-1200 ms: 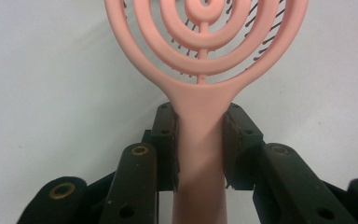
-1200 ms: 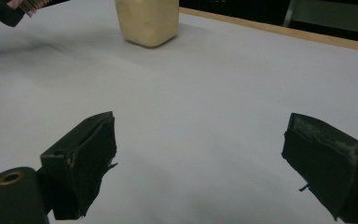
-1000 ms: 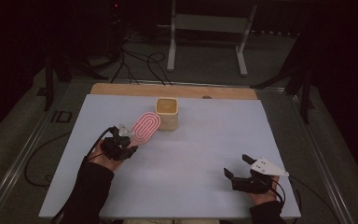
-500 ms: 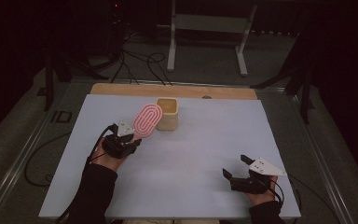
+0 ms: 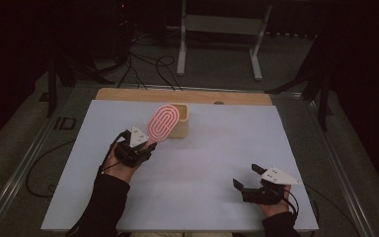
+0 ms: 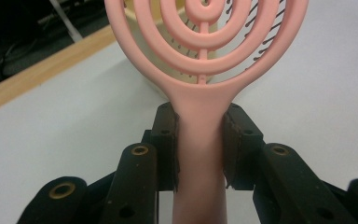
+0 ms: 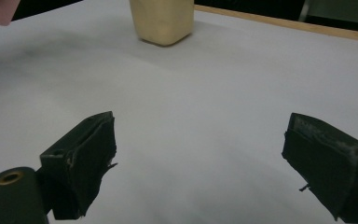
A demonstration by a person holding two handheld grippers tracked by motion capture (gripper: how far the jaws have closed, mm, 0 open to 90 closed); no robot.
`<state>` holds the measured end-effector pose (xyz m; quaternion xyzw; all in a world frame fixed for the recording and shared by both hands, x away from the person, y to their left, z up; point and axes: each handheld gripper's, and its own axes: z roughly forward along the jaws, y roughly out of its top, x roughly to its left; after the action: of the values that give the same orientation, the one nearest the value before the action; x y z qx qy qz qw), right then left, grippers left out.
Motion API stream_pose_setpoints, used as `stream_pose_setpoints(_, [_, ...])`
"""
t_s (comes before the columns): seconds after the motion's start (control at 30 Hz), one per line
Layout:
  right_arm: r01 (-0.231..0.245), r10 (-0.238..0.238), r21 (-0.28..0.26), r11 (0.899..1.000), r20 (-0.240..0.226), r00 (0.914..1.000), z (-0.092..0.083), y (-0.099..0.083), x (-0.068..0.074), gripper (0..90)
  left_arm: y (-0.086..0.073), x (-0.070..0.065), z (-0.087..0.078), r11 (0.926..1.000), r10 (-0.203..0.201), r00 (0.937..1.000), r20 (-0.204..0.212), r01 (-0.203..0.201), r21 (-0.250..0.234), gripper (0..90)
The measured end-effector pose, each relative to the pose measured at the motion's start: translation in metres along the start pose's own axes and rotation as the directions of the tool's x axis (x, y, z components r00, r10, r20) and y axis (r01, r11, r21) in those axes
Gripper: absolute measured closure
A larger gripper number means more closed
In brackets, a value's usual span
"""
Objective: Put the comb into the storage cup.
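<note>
Left gripper view: fingers (image 6: 168, 140) clamp the pink hairbrush (image 6: 200, 116) handle; right gripper (image 7: 200, 158) fingers gape wide.

- I see my left gripper (image 5: 147, 147), clamped on the handle of the pink hairbrush (image 5: 163, 122), has carried it away from me toward the far side of the table.
- The brush head, which a second ago lay just left of the cream cup (image 5: 181, 121) and lower in the high view, now overlaps the cup's left rim there.
- My left forearm reaches further onto the white table top (image 5: 217, 148) than before.
</note>
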<state>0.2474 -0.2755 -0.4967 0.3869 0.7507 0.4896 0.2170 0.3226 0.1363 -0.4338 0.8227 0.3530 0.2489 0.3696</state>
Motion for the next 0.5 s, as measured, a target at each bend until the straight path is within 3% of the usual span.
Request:
stream_pose_setpoints(0.2, [-0.024, 0.024, -0.006, 1.0, -0.024, 0.9994, 0.0001, 0.0017, -0.0007, 9.0, 0.0041, -0.0043, 0.0013, 0.9987, 0.046, 0.9989, -0.014, -0.046, -0.021, 69.9])
stream_pose_setpoints(0.5, [-0.039, 0.039, -0.014, 0.999, -0.024, 0.999, 0.0015, 0.0087, -0.003, 9.0, 0.0095, -0.0066, 0.0001, 0.9971, 0.061, 0.9981, -0.006, -0.061, -0.044, 69.9])
